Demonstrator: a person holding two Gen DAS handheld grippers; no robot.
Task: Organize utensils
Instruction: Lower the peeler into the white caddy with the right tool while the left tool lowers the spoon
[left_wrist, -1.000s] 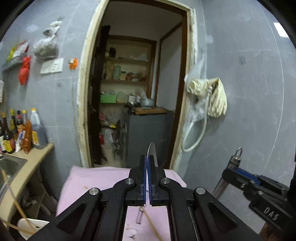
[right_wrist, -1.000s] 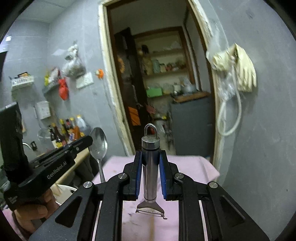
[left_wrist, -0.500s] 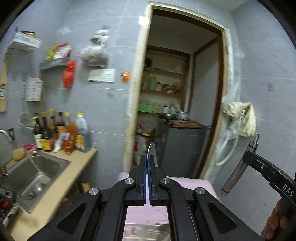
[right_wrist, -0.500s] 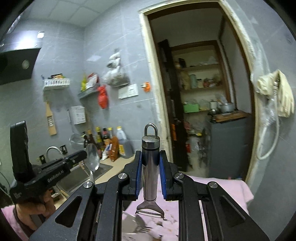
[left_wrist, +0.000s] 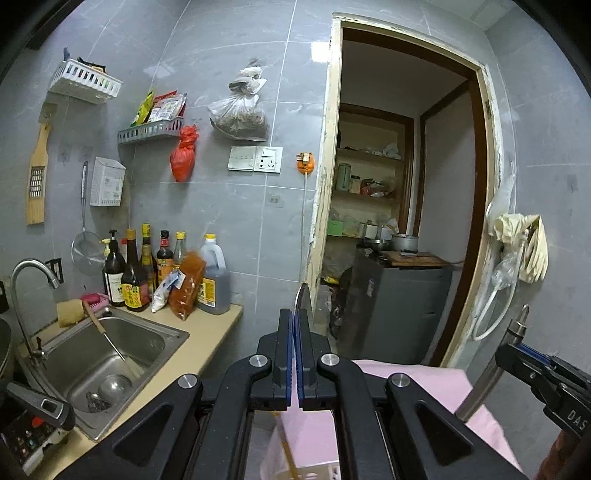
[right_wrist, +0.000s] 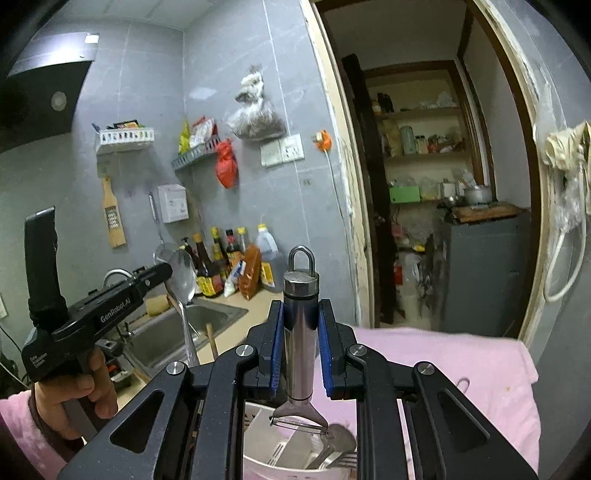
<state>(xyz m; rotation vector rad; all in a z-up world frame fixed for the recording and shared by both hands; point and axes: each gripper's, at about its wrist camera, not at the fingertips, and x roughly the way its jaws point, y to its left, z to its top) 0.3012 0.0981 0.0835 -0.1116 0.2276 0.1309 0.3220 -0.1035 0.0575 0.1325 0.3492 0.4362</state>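
Right now, nearest to me, my right gripper (right_wrist: 301, 347) is clamped on the steel handle of a peeler (right_wrist: 300, 332), blue pads pressing on either side; the handle stands upright with its hanging loop at the top and the blade head hanging down below the jaws. Directly beneath that blade I see a white utensil holder (right_wrist: 266, 443) with a few metal utensils lying in it, their exact kind hard to tell. My left gripper (left_wrist: 295, 354) has its jaws pinched fully together on a spoon (right_wrist: 181, 280): from its own camera only a thin sliver of metal shows above the closed pads, but the right wrist view shows the bowl pointing up and the handle running down from the jaws. A hand (right_wrist: 70, 391) with a pink sleeve grips the left tool's handle. Under and ahead of both grippers lies a pink cloth (right_wrist: 461, 365). Off to the left sits the beige counter (left_wrist: 207, 339) with a steel sink (left_wrist: 110, 354), its curved faucet (left_wrist: 29, 280) beside it. Past the sink, a row of sauce bottles (left_wrist: 147, 269) stands against the grey tiled wall. Further back, racks and hanging bags are fixed on that wall, and an open doorway (left_wrist: 406, 184) leads to shelves and a dark cabinet (left_wrist: 399, 306).
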